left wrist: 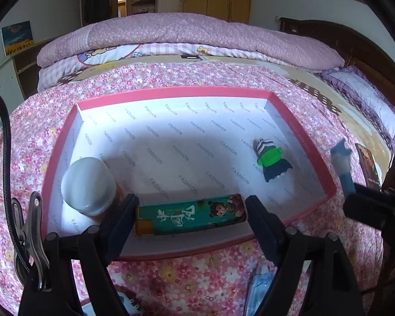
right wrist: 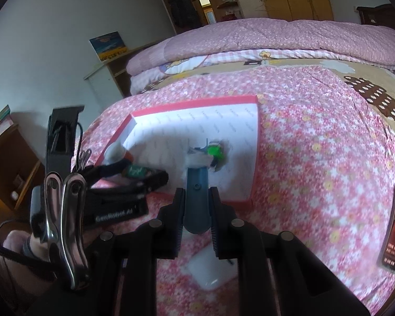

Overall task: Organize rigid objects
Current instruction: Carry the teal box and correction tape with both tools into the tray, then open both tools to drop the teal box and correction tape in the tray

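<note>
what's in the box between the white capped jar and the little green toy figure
Nothing: bare white box floor separates the jar from the toy figure, seen in the left wrist view.

The jar (left wrist: 88, 185) is partly hidden behind the left gripper (left wrist: 191, 212), and its label is not seen. The razor (right wrist: 197, 200) head is blurred in both views; its form cannot be told. The toy (right wrist: 215, 152) is half covered by the razor in the right view. The book (left wrist: 368, 166) is cut off and its print is unreadable.
</note>
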Demonstrator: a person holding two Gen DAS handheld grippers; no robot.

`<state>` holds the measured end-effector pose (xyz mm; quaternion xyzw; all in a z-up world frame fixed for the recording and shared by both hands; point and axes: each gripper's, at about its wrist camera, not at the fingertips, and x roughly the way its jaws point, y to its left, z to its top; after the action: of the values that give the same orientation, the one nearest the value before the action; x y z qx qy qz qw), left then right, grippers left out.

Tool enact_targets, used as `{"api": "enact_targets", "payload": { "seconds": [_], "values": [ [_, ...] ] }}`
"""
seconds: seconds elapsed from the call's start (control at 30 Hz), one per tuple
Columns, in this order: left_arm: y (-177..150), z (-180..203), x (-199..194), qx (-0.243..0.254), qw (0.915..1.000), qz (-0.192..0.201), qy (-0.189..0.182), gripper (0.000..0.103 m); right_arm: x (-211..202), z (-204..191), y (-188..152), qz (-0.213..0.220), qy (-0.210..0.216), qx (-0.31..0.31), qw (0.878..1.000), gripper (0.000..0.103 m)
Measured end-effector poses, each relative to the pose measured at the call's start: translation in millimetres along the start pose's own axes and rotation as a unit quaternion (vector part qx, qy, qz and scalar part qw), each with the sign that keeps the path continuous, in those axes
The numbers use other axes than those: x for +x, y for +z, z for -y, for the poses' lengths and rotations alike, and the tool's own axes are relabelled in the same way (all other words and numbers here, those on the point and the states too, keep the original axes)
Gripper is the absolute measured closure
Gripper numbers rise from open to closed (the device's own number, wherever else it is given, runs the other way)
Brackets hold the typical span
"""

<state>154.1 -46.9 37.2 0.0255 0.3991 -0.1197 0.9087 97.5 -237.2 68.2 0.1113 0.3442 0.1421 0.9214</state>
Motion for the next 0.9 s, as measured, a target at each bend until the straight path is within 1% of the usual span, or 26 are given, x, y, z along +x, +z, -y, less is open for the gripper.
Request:
{"api": "enact_targets", "payload": {
  "seconds": [0.13,0.6,0.9],
  "values": [
    [0.1,-5.4,3.4,-0.017,0.9998,-0.01,-0.009,0.017,8.8,2.7,10.7,-0.001,-0.006,-0.001,1.0,0.084],
    [-0.2,-6.2,5.5,-0.017,0.9998,-0.012,-0.005,0.017,57.3,13.5,51.3,-0.019,-0.017,0.003,1.0,0.084],
    [0.4,-8.0,7.4,-0.017,0.9998,-0.012,-0.001,0.017,80.4,20.0,62.0,-0.031,-0.023,0.003,0.999,0.084]
  ]
}}
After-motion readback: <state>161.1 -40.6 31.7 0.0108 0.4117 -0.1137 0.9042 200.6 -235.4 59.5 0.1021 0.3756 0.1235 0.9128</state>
